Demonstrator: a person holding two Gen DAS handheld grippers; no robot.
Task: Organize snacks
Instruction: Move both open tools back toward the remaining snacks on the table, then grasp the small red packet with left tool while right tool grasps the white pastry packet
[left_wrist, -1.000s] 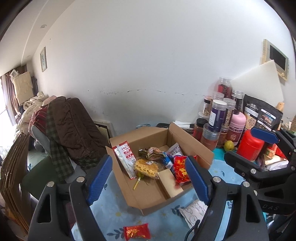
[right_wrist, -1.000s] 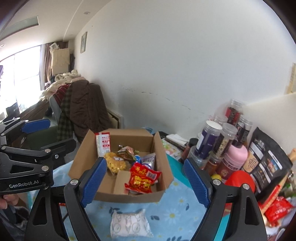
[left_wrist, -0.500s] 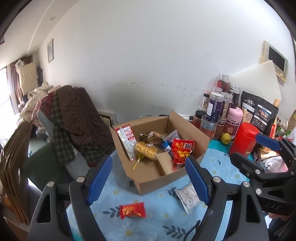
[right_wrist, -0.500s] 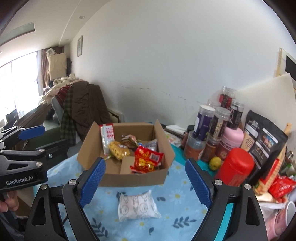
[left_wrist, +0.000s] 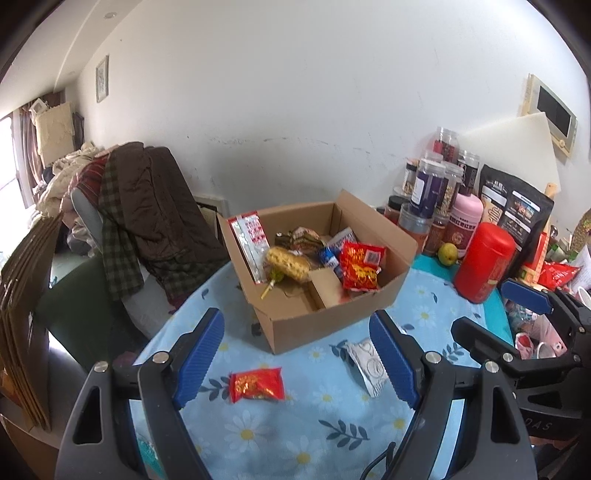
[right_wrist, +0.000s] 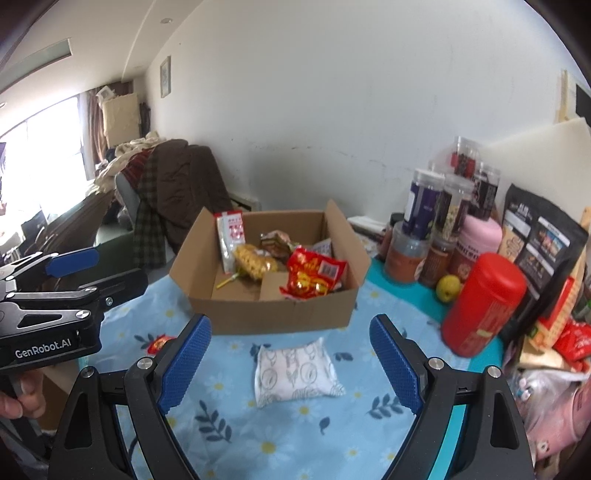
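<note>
An open cardboard box (left_wrist: 332, 321) (right_wrist: 273, 314) stands on the blue flowered tablecloth (left_wrist: 314, 424), with several snack packets inside, among them a red bag (left_wrist: 360, 269) (right_wrist: 314, 277) and a yellow one (left_wrist: 288, 262). In front of the box lie a small red packet (left_wrist: 256, 384) (right_wrist: 159, 343) and a white patterned packet (left_wrist: 367, 363) (right_wrist: 295, 371). My left gripper (left_wrist: 297, 360) is open above the red packet, nothing between its blue pads. My right gripper (right_wrist: 291, 362) is open, framing the white packet from above without touching it.
Jars (left_wrist: 428, 188), a pink bottle (left_wrist: 463, 221), a red canister (left_wrist: 484, 262) (right_wrist: 484, 302), a black pouch (left_wrist: 517, 206) and a small yellow-green fruit (left_wrist: 448, 253) crowd the table's right side. A chair heaped with clothes (left_wrist: 140, 206) stands beyond the left edge. Flat cardboard (left_wrist: 22, 314) leans at far left.
Both grippers have drawn back from the box and sunk toward the table. The box now sits farther off, and the red and white packets lie between the fingers.
</note>
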